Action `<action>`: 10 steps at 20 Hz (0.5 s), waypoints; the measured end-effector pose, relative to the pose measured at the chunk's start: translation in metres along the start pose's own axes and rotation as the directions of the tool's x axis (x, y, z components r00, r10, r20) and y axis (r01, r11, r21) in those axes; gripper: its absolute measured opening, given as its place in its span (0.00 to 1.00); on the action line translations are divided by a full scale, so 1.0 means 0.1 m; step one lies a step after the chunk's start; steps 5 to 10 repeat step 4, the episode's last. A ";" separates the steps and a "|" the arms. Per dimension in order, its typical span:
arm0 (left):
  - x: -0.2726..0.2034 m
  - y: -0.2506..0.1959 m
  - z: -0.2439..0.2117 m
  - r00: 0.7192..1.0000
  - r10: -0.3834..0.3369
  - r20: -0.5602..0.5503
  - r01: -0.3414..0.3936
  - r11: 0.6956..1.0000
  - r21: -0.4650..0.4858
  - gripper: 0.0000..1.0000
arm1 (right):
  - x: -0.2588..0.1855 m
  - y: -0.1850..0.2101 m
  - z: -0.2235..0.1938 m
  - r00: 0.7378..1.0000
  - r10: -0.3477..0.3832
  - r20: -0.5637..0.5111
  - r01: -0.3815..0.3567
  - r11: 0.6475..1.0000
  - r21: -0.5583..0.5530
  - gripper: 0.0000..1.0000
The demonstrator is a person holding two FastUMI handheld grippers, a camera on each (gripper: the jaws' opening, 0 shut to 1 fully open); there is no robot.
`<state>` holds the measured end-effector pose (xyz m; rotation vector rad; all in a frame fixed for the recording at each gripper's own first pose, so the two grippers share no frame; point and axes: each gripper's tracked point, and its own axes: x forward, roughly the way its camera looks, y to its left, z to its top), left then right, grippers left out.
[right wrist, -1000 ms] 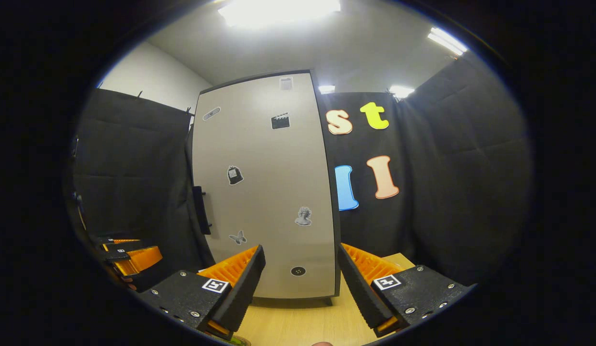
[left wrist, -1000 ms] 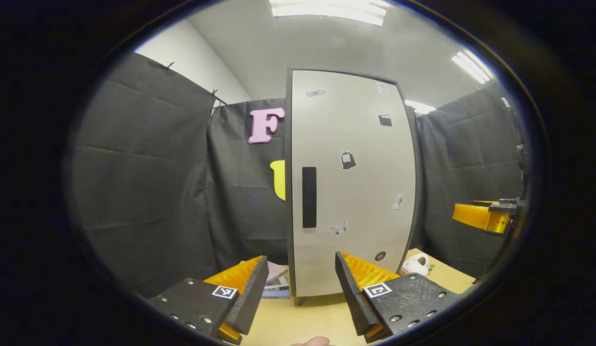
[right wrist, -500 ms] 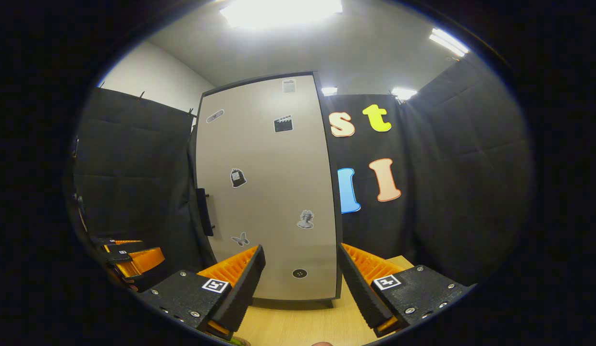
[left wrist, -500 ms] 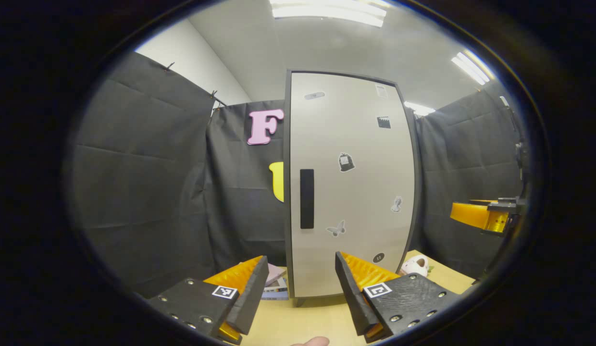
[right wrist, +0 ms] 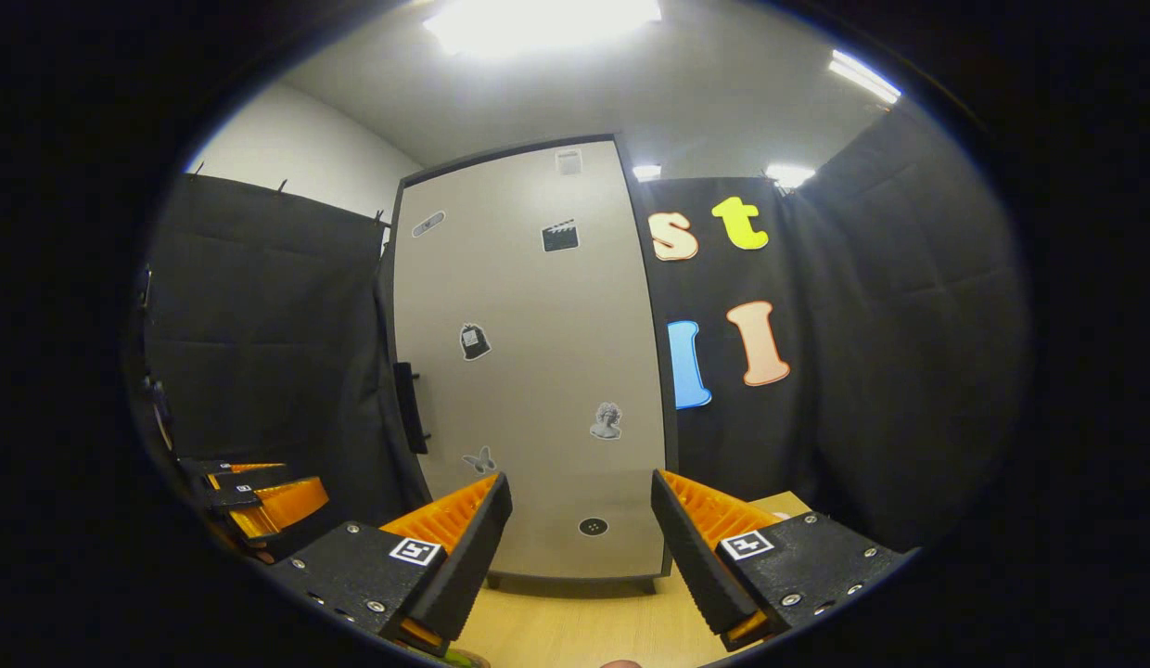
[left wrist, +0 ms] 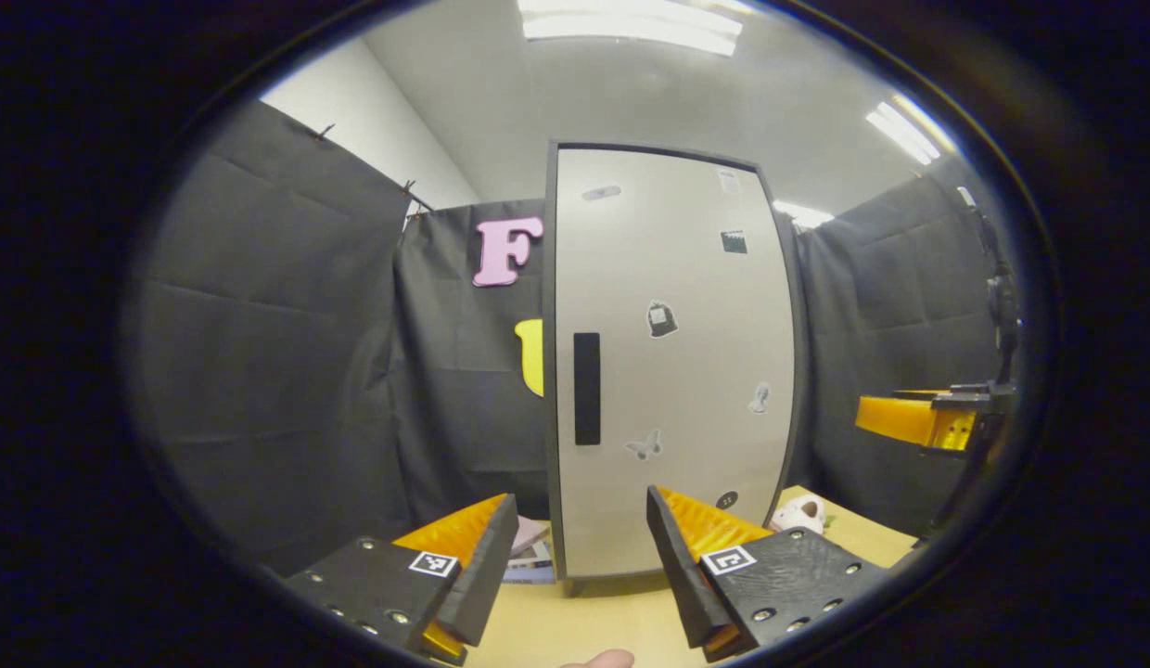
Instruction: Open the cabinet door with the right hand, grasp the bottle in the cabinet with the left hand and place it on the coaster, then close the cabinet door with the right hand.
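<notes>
Cabinet [left wrist: 672,371] farther; both grippers wide, empty.

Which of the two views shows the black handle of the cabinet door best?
The left gripper view shows it best: the handle faces the camera as a full dark vertical bar near the left edge of the closed cabinet door. In the right gripper view the handle appears side-on, a thin strip standing out from the door's left edge.

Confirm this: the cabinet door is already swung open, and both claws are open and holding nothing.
Not quite. The cabinet door is shut, its dark handle untouched, as the left gripper view shows. The rest holds: the left claw and the right claw are both open and hold nothing.
</notes>
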<state>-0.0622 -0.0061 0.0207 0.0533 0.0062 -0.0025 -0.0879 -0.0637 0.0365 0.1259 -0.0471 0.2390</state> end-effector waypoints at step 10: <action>-0.08 0.01 0.04 1.000 0.002 0.016 -0.001 0.999 -0.039 0.83 | 0.01 0.10 -0.03 0.999 0.042 -0.013 -0.042 0.999 -0.009 0.93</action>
